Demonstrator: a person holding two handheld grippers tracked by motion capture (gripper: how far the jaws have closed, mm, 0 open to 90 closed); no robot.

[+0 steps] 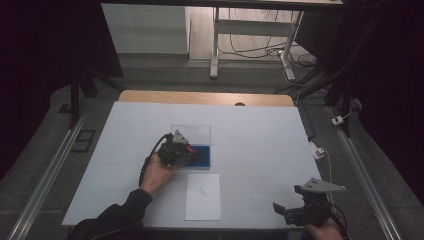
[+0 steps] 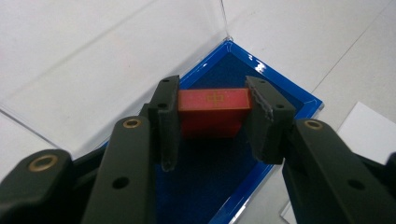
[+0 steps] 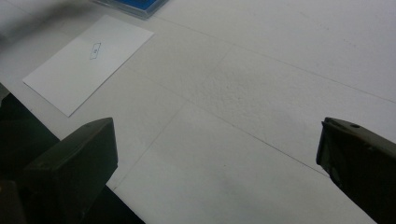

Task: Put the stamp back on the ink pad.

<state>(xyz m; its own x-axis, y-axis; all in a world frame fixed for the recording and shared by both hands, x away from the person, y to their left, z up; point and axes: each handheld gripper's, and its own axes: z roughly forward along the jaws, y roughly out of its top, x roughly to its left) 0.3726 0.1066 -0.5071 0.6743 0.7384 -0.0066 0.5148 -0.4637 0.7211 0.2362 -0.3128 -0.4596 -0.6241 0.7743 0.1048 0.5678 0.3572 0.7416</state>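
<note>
A small red block (image 2: 213, 108) with a gold mark on top sits between the jaws of my left gripper (image 2: 213, 122), which is shut on it just above the dark blue lining of a blue-rimmed case (image 2: 261, 70). The case's clear lid (image 2: 116, 60) stands open behind it. In the high view the left gripper (image 1: 186, 151) hovers over the blue case (image 1: 202, 156) at the table's middle. My right gripper (image 1: 286, 209) rests at the front right with its jaws wide apart and nothing between them; the right gripper (image 3: 217, 154) faces bare white table.
A white paper sheet (image 1: 203, 196) with a small printed mark lies in front of the case, also in view as the paper sheet (image 3: 88, 58). The white table cover (image 1: 260, 140) ends at a wooden strip at the back. Cables and a desk frame stand beyond.
</note>
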